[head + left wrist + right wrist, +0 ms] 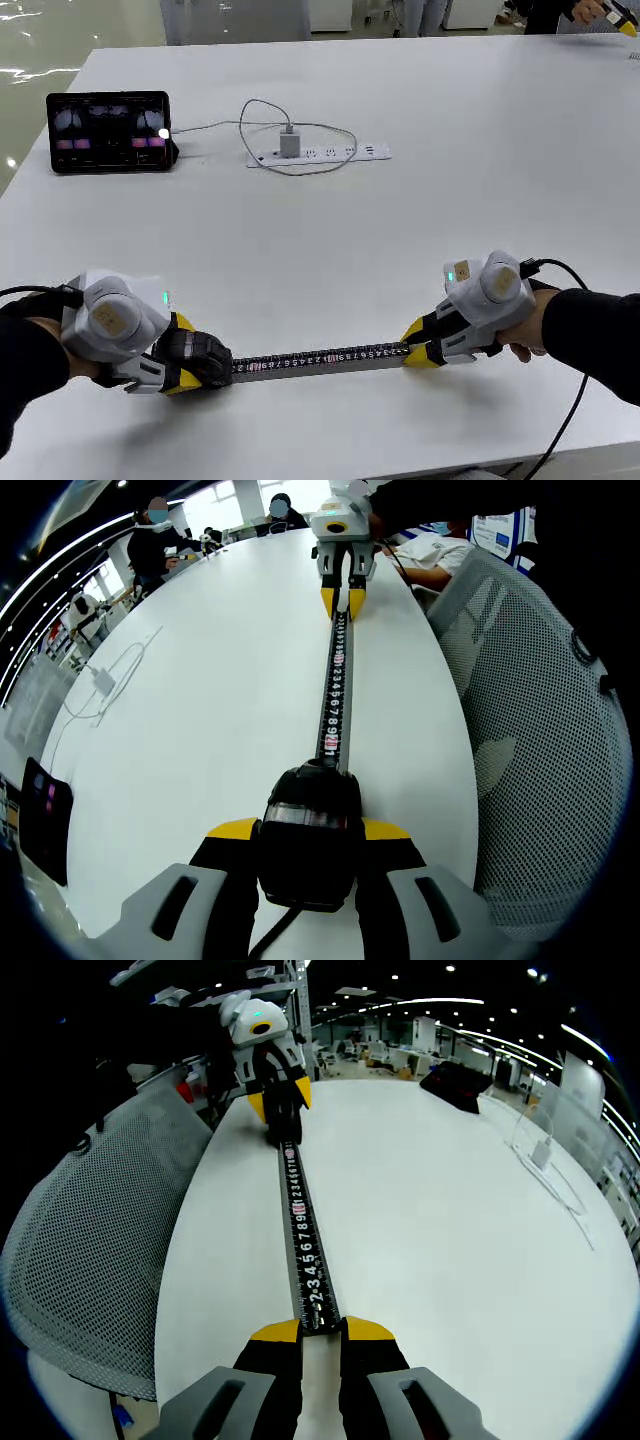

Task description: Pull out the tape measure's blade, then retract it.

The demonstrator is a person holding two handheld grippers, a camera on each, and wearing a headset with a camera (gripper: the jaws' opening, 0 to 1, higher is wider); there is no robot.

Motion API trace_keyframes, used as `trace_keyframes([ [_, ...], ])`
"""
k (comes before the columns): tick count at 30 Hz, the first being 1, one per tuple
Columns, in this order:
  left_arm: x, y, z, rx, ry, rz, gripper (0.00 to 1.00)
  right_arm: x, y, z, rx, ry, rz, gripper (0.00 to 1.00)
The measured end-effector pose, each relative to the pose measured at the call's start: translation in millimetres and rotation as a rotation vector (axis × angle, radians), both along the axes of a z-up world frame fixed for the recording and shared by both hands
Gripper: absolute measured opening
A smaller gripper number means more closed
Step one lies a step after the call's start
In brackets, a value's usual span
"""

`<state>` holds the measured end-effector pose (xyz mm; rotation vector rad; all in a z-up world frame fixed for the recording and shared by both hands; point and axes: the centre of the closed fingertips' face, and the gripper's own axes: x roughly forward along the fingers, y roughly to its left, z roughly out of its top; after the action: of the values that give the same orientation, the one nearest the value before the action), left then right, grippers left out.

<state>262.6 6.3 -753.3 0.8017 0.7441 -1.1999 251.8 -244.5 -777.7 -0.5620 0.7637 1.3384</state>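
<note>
A black tape measure case [203,358] rests on the white table [400,200] near the front edge, with my left gripper [185,352] shut around it. Between the yellow-tipped fingers [236,829] the case [311,830] bulks large in the left gripper view. Its blade [320,360] runs out to the right, flat along the table, black with white numbers. My right gripper [416,343] is shut on the blade's end. In the right gripper view the blade [303,1250] stretches from my right gripper [320,1332] to the far left gripper [277,1100].
A dark tablet [109,130] stands at the back left of the table. A white power strip [320,154] with a charger and looped cable lies behind the middle. A grey mesh chair back [540,740] sits beside the table's front edge. People stand at far tables.
</note>
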Motion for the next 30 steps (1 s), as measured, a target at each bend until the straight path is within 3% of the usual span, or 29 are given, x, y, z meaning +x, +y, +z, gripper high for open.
trace_keyframes([
  [16, 1.6, 0.1, -0.1, -0.009, 0.0, 0.001, 0.32, -0.8, -0.4, 0.8, -0.013, 0.002, 0.005, 0.1],
  [30, 2.0, -1.9, 2.5, -0.039, 0.003, 0.016, 0.33, -0.7, 0.3, -1.3, -0.094, -0.011, 0.076, 0.12],
])
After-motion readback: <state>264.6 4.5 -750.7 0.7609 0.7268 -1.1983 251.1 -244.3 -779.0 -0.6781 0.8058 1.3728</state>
